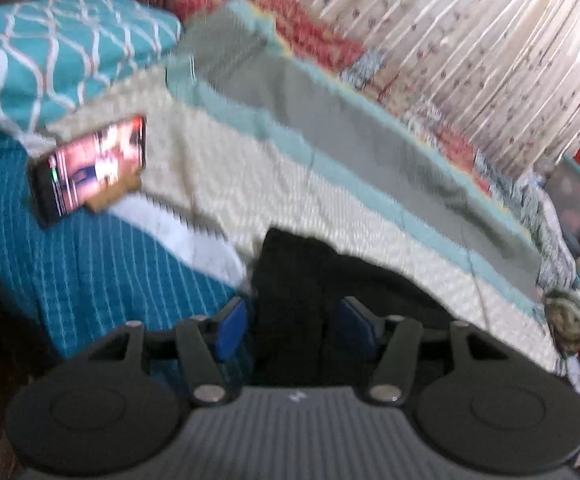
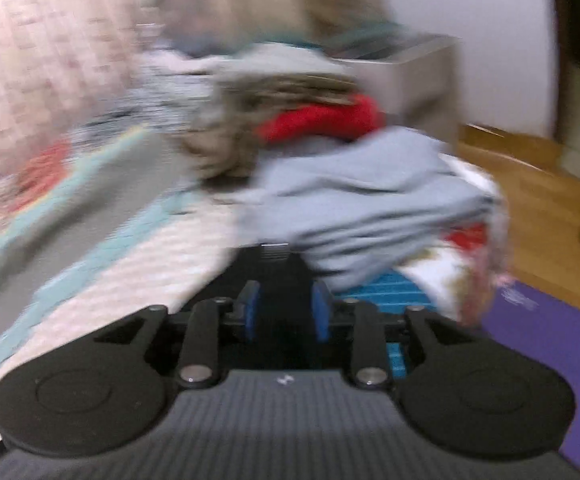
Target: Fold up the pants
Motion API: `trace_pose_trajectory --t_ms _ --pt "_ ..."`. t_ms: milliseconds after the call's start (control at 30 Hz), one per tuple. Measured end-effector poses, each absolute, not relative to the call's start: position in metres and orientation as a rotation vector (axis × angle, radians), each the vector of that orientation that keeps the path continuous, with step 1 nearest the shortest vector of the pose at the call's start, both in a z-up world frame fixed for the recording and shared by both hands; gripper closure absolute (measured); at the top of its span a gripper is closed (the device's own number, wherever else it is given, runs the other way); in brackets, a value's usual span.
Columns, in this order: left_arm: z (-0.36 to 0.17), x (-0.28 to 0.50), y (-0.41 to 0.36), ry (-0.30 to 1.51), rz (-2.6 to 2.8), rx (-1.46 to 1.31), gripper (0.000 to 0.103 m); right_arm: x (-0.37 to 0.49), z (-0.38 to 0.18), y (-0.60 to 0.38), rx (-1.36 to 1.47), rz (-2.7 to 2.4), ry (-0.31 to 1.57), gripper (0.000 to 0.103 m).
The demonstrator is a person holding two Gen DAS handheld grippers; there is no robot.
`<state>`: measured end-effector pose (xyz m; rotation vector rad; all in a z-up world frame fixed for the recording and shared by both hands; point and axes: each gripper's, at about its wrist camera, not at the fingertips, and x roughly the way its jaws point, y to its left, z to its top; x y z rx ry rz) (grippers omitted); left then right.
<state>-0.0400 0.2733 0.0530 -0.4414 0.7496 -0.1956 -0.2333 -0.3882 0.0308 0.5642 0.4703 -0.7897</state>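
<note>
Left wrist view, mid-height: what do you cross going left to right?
Blue striped bedspread → phone → cream textured blanket → grey blanket panel → patchwork quilt → floral curtain.

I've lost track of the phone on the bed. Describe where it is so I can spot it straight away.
In the left wrist view, start at the teal pillow with white lattice lines at the upper left of the bed. Just below it, where the cream blanket meets the blue striped cover, lies the phone. It is the only hard, glossy thing there, a dark slab with a lit reddish screen.
</note>
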Motion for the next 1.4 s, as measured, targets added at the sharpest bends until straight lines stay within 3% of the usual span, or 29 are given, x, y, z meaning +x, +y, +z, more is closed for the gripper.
trace_pose_trajectory --t_ms 233,467,500,533,567,700,767,833,900,933,967,1000,1100,1200,1400 --pt "0.057 -0.009 0.229 0.724 -0.353 -0.450 0.052 -0.144 0.015 -0.268 0.443 -0.302 0.621 0.069" --pt "-0.006 0.021 0.141 0.918 -0.435 -0.247 0.053 -0.089 -0.035 -0.161 0.355 0.053 0.788 0.070" --pt "-0.017 0.022 0.137 0.948 -0.407 -0.204 0.060 -0.086 -0.042 -0.158 0.340 0.044 0.810 0.071" --pt "-0.029 0.021 0.136 0.982 -0.377 -0.165 0.070 -0.085 -0.049 -0.163 0.333 0.027 0.830 0.073" --pt "-0.038 0.020 0.138 0.993 -0.362 -0.147 0.073 -0.086 -0.054 -0.171 0.332 0.010 0.842 0.073" --pt "-0.033 0.016 0.145 0.987 -0.360 -0.153 0.073 -0.109 -0.060 -0.222 0.410 -0.102 0.815 0.076" --pt "-0.033 0.018 0.141 1.001 -0.349 -0.140 0.073 -0.124 -0.059 -0.253 0.462 -0.184 0.785 0.087" --pt "-0.030 0.021 0.136 1.012 -0.336 -0.120 0.073 -0.141 -0.058 -0.291 0.476 -0.335 0.750 0.087" --pt "-0.029 0.020 0.132 1.018 -0.324 -0.099 0.073 -0.157 -0.062 -0.329 0.527 -0.421 0.724 0.103" --pt "-0.026 0.019 0.131 1.019 -0.315 -0.091 0.072 -0.164 -0.062 -0.348 0.595 -0.426 0.716 0.103" --pt "-0.022 0.018 0.131 1.015 -0.306 -0.082 0.071 -0.170 -0.056 -0.364 0.624 -0.449 0.706 0.101" --pt "-0.016 0.016 0.127 1.000 -0.297 -0.071 0.067 -0.173 -0.047 -0.371 0.587 -0.487 0.691 0.091" --pt "0.005 0.010 0.120 0.932 -0.280 -0.038 0.055 -0.173 -0.012 -0.391 0.474 -0.506 0.619 0.077" --pt "0.010 0.017 0.109 0.933 -0.253 -0.011 0.055 -0.148 0.005 -0.403 0.352 -0.439 0.648 0.064" --pt "-0.002 0.019 0.085 0.973 -0.229 -0.002 0.051 -0.084 -0.019 -0.378 -0.206 -0.214 0.837 0.058"
